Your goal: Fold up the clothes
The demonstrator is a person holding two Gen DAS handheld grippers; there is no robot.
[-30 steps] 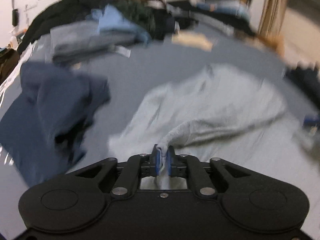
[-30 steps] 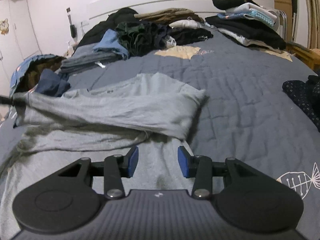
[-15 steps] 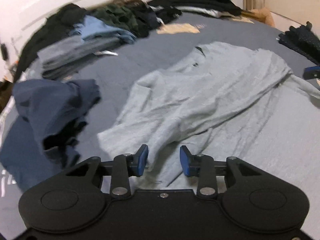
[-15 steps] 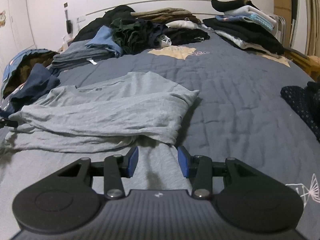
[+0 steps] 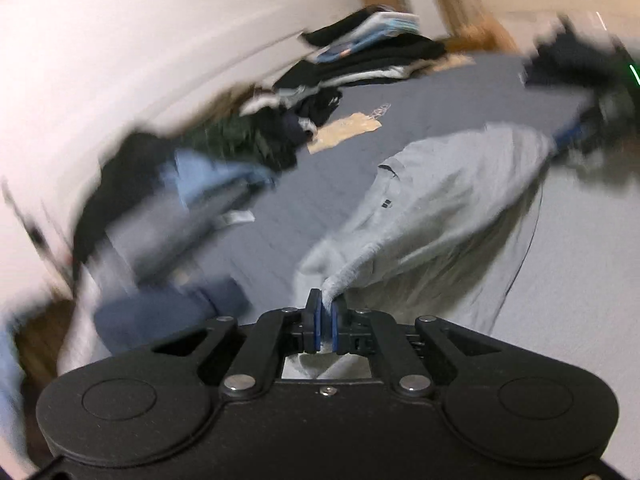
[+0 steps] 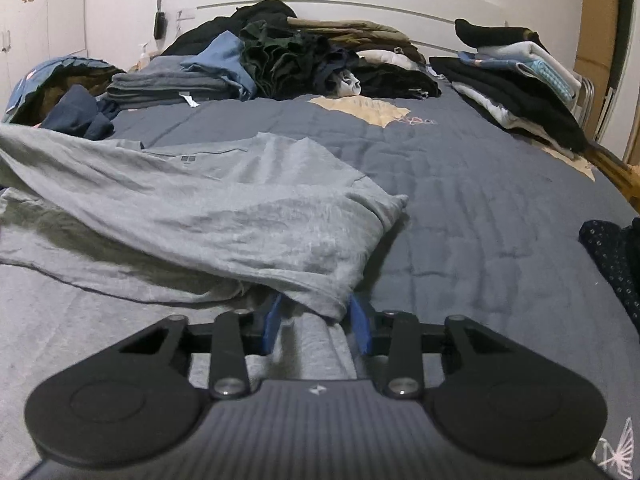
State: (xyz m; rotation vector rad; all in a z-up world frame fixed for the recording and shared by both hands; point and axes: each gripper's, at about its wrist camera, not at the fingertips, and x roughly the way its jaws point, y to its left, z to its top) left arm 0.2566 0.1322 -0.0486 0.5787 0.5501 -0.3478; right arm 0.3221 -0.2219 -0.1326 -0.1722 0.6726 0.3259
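Note:
A grey long-sleeved shirt (image 6: 224, 216) lies partly folded on the blue-grey quilt (image 6: 480, 200). My left gripper (image 5: 325, 320) is shut on a bunched bit of the shirt (image 5: 432, 208), which stretches taut away from the pads. That view is tilted and blurred. My right gripper (image 6: 316, 322) sits low at the shirt's near folded corner. Its jaws are closing, and the corner hangs between the blue pads (image 6: 360, 326) with a gap still showing on the left side. In the left wrist view the right gripper (image 5: 576, 132) shows as a blur at the shirt's far edge.
Heaps of dark and blue clothes (image 6: 280, 52) line the headboard. A folded stack (image 6: 512, 80) sits at the back right. A navy garment (image 6: 80, 116) lies at the left and a dark dotted one (image 6: 612, 252) at the right edge.
The left gripper opened over the shirt, then shut on its fabric, rose and rolled. The right gripper sank onto the folded corner and its jaws narrowed around it.

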